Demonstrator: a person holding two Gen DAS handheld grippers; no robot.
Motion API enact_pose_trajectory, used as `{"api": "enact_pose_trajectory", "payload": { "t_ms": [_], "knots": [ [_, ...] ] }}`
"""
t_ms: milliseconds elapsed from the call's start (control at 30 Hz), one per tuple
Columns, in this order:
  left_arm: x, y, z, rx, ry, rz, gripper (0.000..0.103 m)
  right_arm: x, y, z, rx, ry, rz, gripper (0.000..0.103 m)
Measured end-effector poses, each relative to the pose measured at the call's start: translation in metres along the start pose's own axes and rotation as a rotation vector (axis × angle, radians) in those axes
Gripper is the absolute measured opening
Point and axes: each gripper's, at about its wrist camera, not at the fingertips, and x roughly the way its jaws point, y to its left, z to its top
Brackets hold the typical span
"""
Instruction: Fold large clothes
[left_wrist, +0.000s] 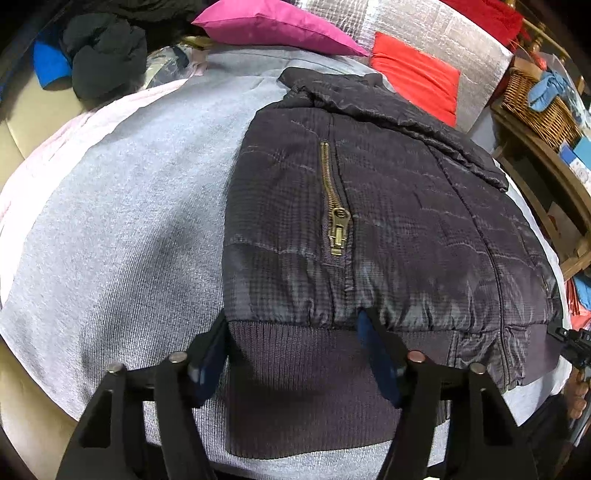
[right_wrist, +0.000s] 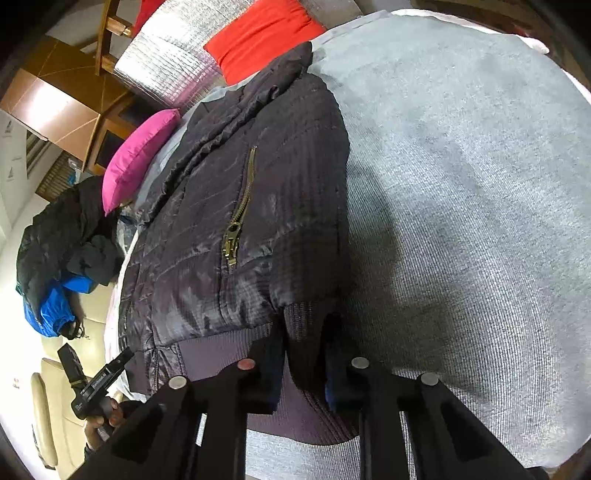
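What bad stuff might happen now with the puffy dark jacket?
1. The right gripper pinches only a bunched bit of the jacket's ribbed hem; it may slip out when lifted.
2. The left gripper straddles the hem without squeezing it, so a lift now might drag one side crooked.
3. The slippery jacket might slide across the grey sheet.

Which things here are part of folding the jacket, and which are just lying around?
Part of the job:
dark quilted jacket with brass zipper
grey knit blanket underneath
left tongs
right tongs

Lying about:
magenta cushion
red cushion
woven wicker basket
black and blue clothes pile
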Motion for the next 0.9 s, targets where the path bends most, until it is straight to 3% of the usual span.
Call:
{"api": "enact_pose_trajectory", "payload": {
  "t_ms": [167,300,333,533,633,700,767,900],
  "knots": [
    [-0.002,-0.004,0.001,0.017,-0.007,-0.002,0.052,-0.001,0.002,-0.001,-0.010,0.002,-0.001,0.016],
    [-0.008,-0.006,0.000,0.030,-0.019,-0.015,0.034,-0.003,0.003,-0.002,-0.021,0.005,0.001,0.016],
    [-0.009,-0.006,0.000,0.032,-0.018,0.013,0.019,-0.003,0.003,-0.002,-0.020,0.006,0.002,0.016],
    [-0.008,0.003,0.000,0.002,-0.004,0.004,0.027,-0.002,0.002,-0.001,-0.020,-0.005,0.004,0.026],
    [-0.007,0.003,0.001,-0.007,-0.005,0.001,0.030,-0.003,0.003,-0.002,-0.023,-0.007,0.011,0.027],
    [-0.008,0.008,0.000,-0.033,-0.003,-0.010,0.037,-0.002,0.002,-0.001,-0.014,-0.006,0.018,0.028],
    [-0.009,0.017,0.001,-0.085,0.008,-0.070,0.038,-0.002,0.000,-0.001,-0.014,-0.006,0.022,0.028],
    [-0.007,0.037,-0.001,-0.197,0.040,-0.169,0.055,-0.002,-0.001,-0.001,-0.012,0.000,0.027,0.028]
  ]
}}
